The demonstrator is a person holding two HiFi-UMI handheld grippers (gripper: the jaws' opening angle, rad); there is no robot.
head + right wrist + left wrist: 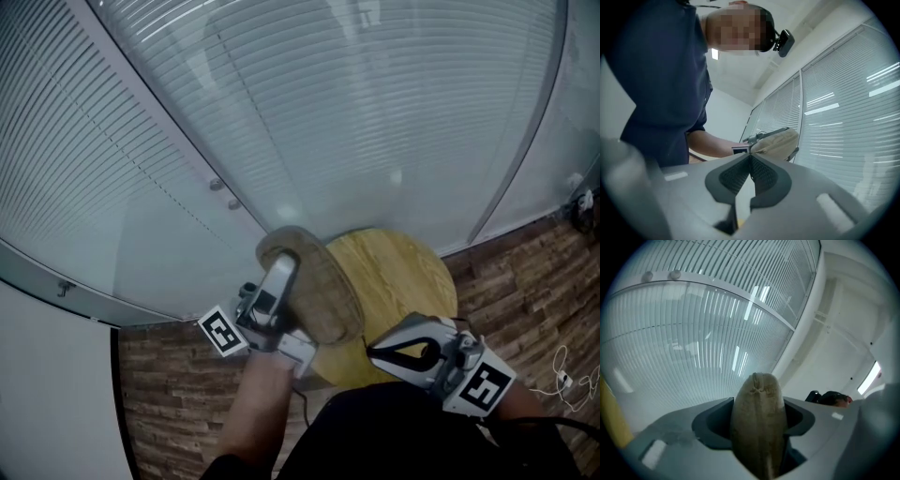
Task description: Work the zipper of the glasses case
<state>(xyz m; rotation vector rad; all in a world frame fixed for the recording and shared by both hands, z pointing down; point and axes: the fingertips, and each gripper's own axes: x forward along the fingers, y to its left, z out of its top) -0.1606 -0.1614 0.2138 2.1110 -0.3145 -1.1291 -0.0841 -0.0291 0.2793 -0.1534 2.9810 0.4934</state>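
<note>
A tan, soft glasses case [323, 291] is held up over the round wooden table [408, 277], its long side running up and away from me. My left gripper [284, 281] is shut on the case from the left, pads pressing its sides. In the left gripper view the case [757, 423] fills the gap between the jaws, its seam end pointing at the window. My right gripper [373, 351] hangs lower at the table's near edge, shut with nothing in it. The right gripper view shows its jaws [750, 158] closed tip to tip, with the case [780, 140] beyond them.
A glass wall with white blinds [309, 112] rises just behind the table. The floor [534, 281] has a brown brick pattern. A thin white cable [562, 375] lies on it at the right. My forearm [253, 412] reaches up to the left gripper.
</note>
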